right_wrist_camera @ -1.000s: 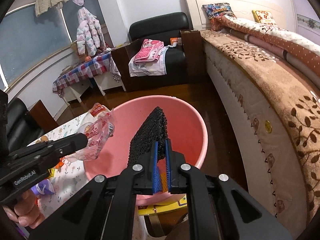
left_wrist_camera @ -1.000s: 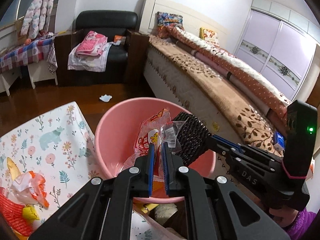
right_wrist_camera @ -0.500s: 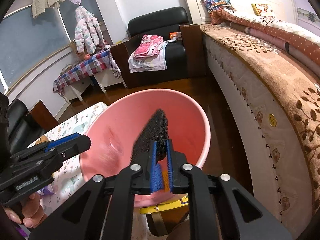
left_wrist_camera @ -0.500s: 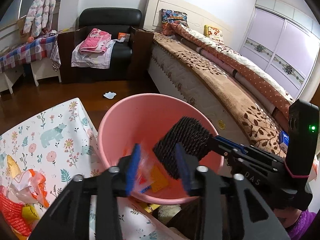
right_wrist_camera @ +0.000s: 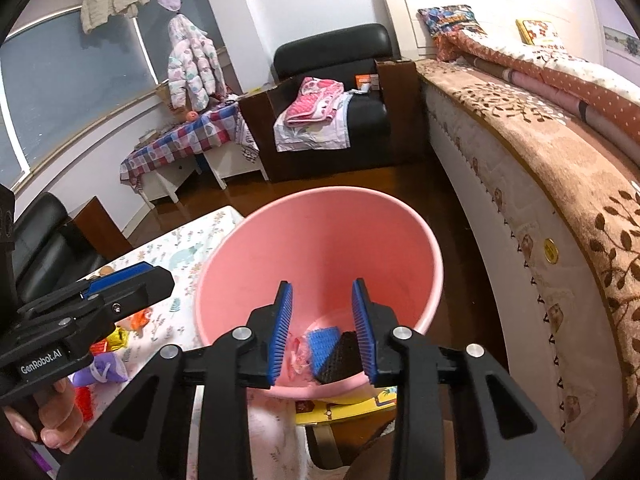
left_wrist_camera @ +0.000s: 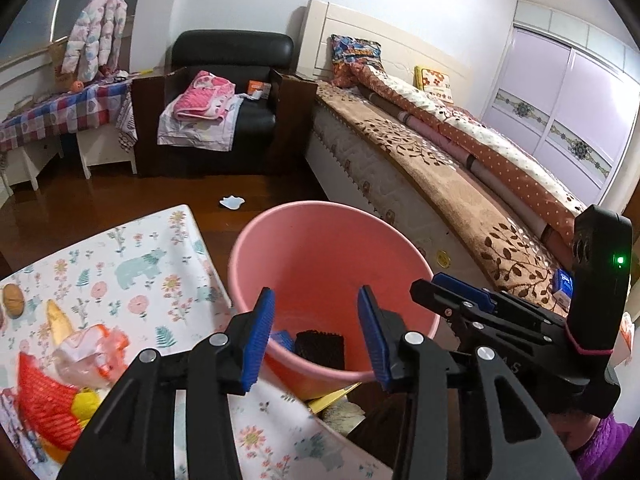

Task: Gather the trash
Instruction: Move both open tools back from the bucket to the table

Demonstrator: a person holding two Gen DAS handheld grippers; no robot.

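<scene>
1. Hovering over the pink bucket (left_wrist_camera: 332,264), the left hand-held gripper (left_wrist_camera: 316,328) has its blue ribbed pads spread wide and holds nothing; the right hand-held gripper (right_wrist_camera: 322,328) hangs above the same bucket, likewise spread and empty.
2. Trash already collected lies at the bottom of the bucket: a black mesh pad (right_wrist_camera: 340,356) against the near wall, a blue textured piece (right_wrist_camera: 322,344) touching it, and a clear crinkled wrapper (right_wrist_camera: 298,354) just beside them.
3. Trash not yet collected sits on the bench (left_wrist_camera: 132,276), which is covered in a floral cloth, to the left of the bucket: a red net bag (left_wrist_camera: 44,400), a translucent orange-and-white wrapper (left_wrist_camera: 92,352) touching it, and something yellow (left_wrist_camera: 86,406) beneath them.
4. The relation that matters next, as I judge it: this pile lies down and to the left of the left hand-held gripper, well apart from the right one, so the left is the nearer tool. The net bag's long axis runs roughly along the bench's near-left edge.
5. The net looks soft and open-weave and the wrapper thin and slippery; a pinch on a bunched fold would likely hold better than on a flat face.
6. A small white scrap (left_wrist_camera: 232,202) lies on the wooden floor beyond the bucket, far from both tools.
</scene>
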